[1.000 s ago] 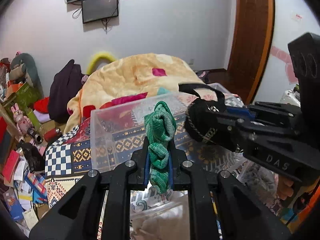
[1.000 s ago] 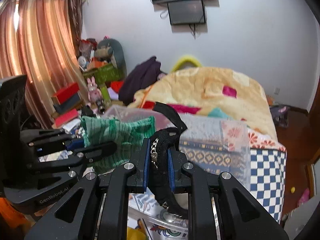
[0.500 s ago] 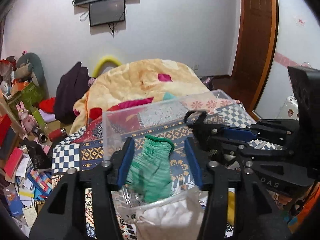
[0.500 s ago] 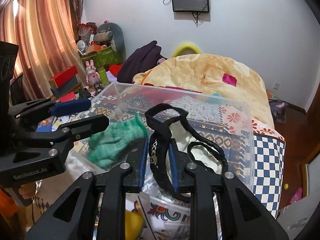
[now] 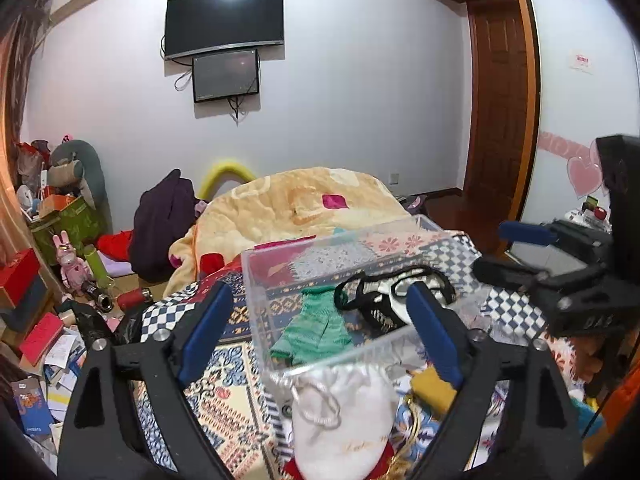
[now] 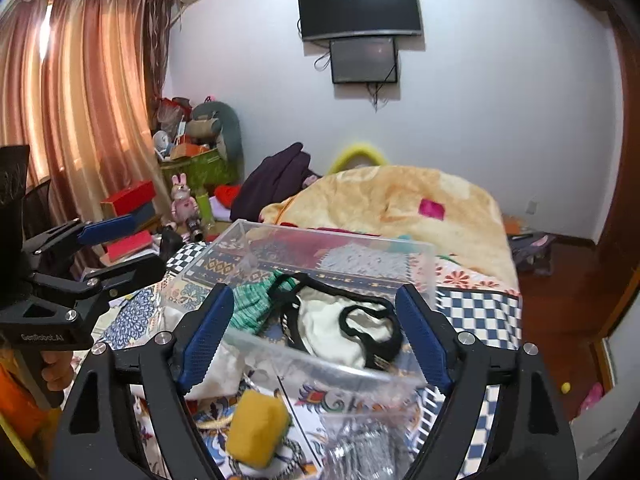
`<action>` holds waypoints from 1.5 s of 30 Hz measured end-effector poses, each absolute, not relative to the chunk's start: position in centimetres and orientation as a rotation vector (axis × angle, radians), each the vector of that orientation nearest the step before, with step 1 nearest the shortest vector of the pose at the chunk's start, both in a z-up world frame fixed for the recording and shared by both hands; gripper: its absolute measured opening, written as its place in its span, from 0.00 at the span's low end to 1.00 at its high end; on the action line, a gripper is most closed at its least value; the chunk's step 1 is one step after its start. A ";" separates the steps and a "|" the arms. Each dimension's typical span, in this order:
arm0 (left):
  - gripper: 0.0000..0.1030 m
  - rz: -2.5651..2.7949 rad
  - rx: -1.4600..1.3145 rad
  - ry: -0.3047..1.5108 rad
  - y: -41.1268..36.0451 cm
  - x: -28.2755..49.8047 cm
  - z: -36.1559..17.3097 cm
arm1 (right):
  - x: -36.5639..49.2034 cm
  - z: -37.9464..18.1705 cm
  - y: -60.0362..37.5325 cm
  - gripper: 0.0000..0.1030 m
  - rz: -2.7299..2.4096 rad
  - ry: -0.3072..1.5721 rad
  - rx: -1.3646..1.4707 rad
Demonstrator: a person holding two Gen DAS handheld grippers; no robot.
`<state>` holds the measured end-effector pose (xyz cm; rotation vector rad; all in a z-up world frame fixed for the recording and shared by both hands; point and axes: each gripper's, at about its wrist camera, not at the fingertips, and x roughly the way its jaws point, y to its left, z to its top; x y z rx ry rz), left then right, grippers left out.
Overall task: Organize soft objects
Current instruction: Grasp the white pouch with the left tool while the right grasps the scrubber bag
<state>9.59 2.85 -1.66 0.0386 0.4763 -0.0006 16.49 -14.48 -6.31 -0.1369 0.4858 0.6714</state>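
Note:
A clear plastic box (image 5: 256,304) (image 6: 416,256) stands on the patterned bed cover. Inside it lie a green knitted glove (image 5: 316,332) (image 6: 252,304) and a white pouch with black straps (image 5: 384,300) (image 6: 340,328). My left gripper (image 5: 320,328) is open and empty, just in front of the box; it also shows in the right wrist view (image 6: 124,248). My right gripper (image 6: 312,336) is open and empty over the box's near wall; it also shows in the left wrist view (image 5: 516,252). A white drawstring bag (image 5: 344,416) and a yellow soft piece (image 6: 256,428) (image 5: 432,388) lie in front of the box.
A crumpled clear plastic bag (image 6: 360,448) lies near the front. A heaped yellow blanket (image 5: 304,208) lies behind the box. Toys, boxes and books (image 5: 44,300) are piled at the left. A wooden door (image 5: 500,112) is at the right.
Both grippers opened and drew back. The green glove dropped from the left one into the box, and the black-strapped pouch dropped from the right one beside it.

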 end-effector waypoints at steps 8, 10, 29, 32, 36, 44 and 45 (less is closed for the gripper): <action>0.97 -0.033 0.003 0.502 2.9 7.5 -4.4 | 15.6 -7.8 -16.0 0.82 0.636 0.515 -0.089; 0.97 -0.023 0.013 0.515 2.7 7.4 -5.2 | 15.7 -8.6 -16.2 0.82 0.611 0.539 -0.094; 0.47 -0.016 -0.069 0.599 4.1 7.9 -10.7 | 14.7 -15.2 -19.5 0.82 0.523 0.691 -0.109; 0.35 -0.026 -0.060 0.610 3.7 8.1 -11.0 | 14.8 -15.6 -19.6 0.75 0.523 0.707 -0.113; 0.14 -0.050 -0.073 0.610 3.5 7.9 -11.0 | 15.0 -16.2 -19.9 0.58 0.538 0.737 -0.108; 0.04 -0.076 -0.082 0.563 2.9 6.7 -9.9 | 14.4 -15.6 -19.8 0.33 0.561 0.732 -0.093; 0.04 -0.079 -0.083 0.560 2.9 6.6 -9.8 | 14.4 -15.5 -19.7 0.31 0.563 0.728 -0.090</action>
